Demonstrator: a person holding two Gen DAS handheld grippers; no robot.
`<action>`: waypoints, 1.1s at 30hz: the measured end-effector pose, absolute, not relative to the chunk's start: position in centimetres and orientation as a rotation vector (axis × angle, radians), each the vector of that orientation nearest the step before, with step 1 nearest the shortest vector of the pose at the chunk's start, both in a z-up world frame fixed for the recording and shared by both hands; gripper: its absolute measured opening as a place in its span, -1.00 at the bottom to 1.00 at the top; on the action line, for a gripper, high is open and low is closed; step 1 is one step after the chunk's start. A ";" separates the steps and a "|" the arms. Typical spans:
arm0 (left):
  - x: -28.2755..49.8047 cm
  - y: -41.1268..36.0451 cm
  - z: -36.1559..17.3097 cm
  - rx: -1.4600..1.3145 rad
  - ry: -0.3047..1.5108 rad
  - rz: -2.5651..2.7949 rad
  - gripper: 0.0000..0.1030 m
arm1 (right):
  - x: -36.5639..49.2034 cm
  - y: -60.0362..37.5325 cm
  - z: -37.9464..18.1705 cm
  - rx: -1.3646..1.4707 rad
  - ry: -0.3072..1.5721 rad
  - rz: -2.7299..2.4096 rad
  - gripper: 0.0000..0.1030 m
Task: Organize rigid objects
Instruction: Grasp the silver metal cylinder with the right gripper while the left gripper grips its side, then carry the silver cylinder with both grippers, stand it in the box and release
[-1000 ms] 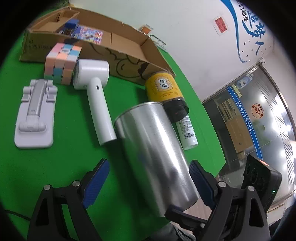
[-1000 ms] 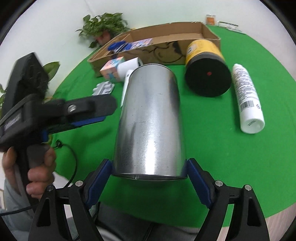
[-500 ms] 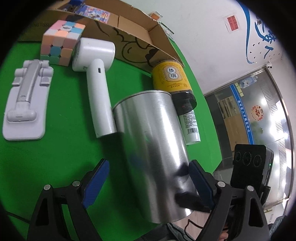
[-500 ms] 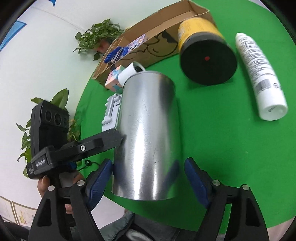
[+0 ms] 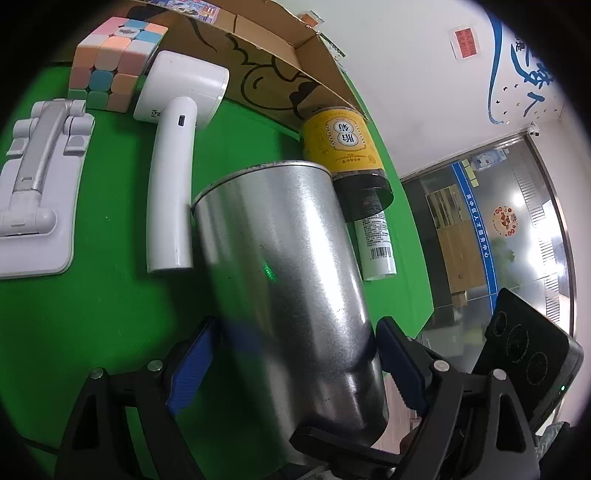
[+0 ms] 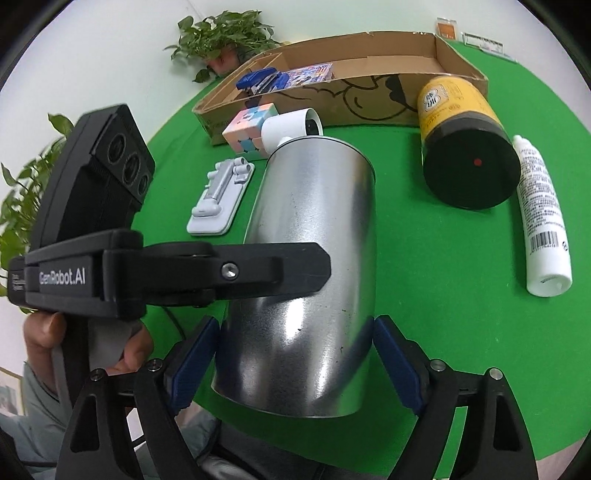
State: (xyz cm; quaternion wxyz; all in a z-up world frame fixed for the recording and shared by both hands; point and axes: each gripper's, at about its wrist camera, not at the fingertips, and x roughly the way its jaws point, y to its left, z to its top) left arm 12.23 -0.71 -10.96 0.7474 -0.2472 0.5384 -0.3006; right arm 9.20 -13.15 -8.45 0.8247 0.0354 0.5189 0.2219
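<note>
- Metal can (image 5: pixel 288 280): bare silver cylinder, tilted, closed end nearest both cameras, far rim towards the cardboard box (image 6: pixel 369 70); near end beyond the front edge of the green tabletop (image 5: pixel 92 314) as seen from the right wrist.
- Left gripper (image 5: pixel 297 332): jaws spread wide and closed across the can, blue pads flush against its two flanks near the lower end; from the right wrist, one black finger seen lying across the can's side.
- Right gripper (image 6: pixel 295 328): jaws wide and just been opening, the can between them; pads right at its flanks, though whether pressing or merely alongside cannot be told.
- Hand (image 6: pixel 40 339): wrapped round the left gripper's handle, at the left edge of the right-wrist view.
- White handheld device (image 5: pixel 173 147): flat on the tabletop just left of the can, head against the pastel puzzle cube (image 5: pixel 114 62).
- Grey folding stand (image 5: pixel 37 192): flat on the tabletop, left of the white device.
- Yellow-labelled jar (image 6: pixel 461 147): on its side, black lid towards the cameras, just right of the can and close to the box's corner.
- White bottle (image 6: pixel 543 221): on its side, beside the jar on the far right.
- Cardboard box: long and open-topped, along the back of the tabletop, with a blue item and a printed card at its left end.
- Potted plant (image 6: pixel 221 33): behind the box, against the white wall.
</note>
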 end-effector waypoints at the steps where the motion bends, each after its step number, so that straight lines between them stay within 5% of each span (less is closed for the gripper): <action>1: 12.2 -0.6 -10.9 -0.540 1.177 -0.658 0.67 | 9.2 -13.0 -8.5 0.064 1.101 0.463 0.62; 19: 14.2 0.6 -1.3 -0.429 0.954 -0.648 0.63 | 10.7 -11.3 -0.6 0.013 0.917 0.466 0.61; 33: 26.2 0.4 6.2 -0.327 0.901 -0.621 0.63 | 24.3 -9.8 6.8 0.046 0.888 0.486 0.61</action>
